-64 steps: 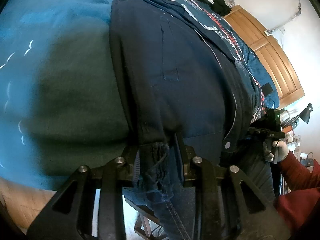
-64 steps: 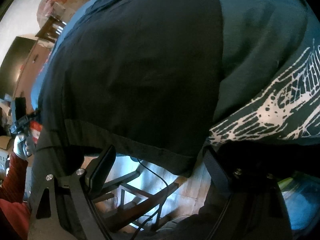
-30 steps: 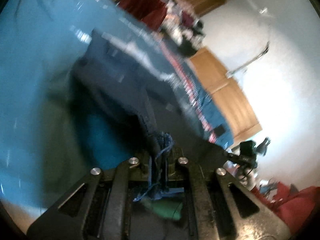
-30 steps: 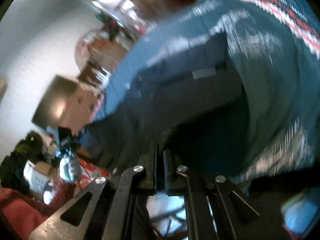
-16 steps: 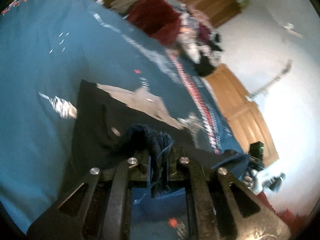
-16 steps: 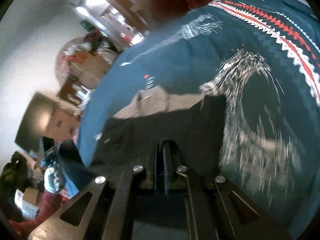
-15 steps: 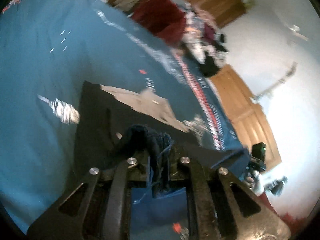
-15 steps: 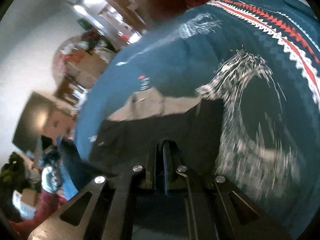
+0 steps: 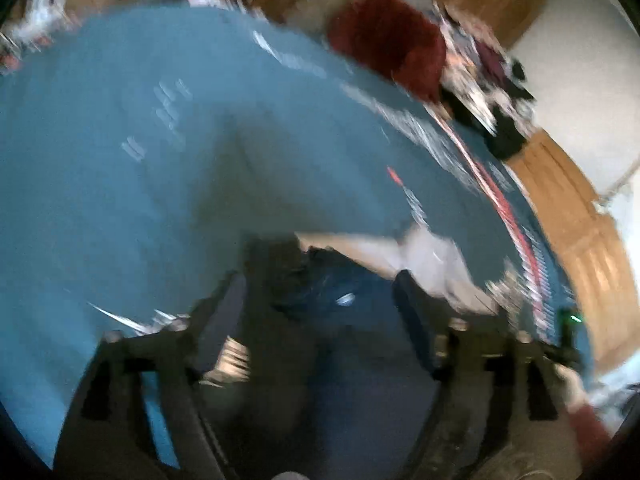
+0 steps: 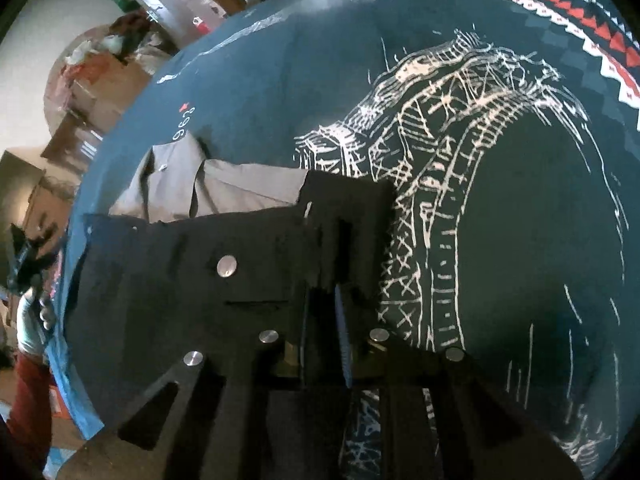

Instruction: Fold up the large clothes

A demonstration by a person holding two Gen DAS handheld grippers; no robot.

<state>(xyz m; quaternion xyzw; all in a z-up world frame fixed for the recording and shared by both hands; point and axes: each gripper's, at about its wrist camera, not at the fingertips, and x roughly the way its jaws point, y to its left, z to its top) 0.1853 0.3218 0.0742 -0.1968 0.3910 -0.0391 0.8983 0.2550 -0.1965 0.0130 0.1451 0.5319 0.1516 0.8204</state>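
Note:
A dark navy garment [image 10: 180,280] with a metal button [image 10: 226,266] lies folded on the blue patterned blanket [image 10: 520,200]. A lighter grey layer [image 10: 224,192] shows at its far edge. My right gripper [image 10: 324,300] is shut on the garment's near right corner, and dark cloth stands up between its fingers. The left wrist view is blurred. There my left gripper [image 9: 320,304] is open, its fingers wide apart over the dark garment [image 9: 340,292], which lies on the blanket [image 9: 120,200]. Nothing is pinched between them.
A red pile [image 9: 388,40] and heaped clothes sit beyond the bed's far side, with a wooden wardrobe [image 9: 580,240] to the right. A gloved hand [image 10: 28,320] with a red sleeve holds the other gripper at the far left. Cluttered furniture [image 10: 92,72] stands further back.
Both grippers carried the garment's lower edge up and over onto the blanket, folding it. The left gripper has let go and opened. The right has dropped lower onto the cloth.

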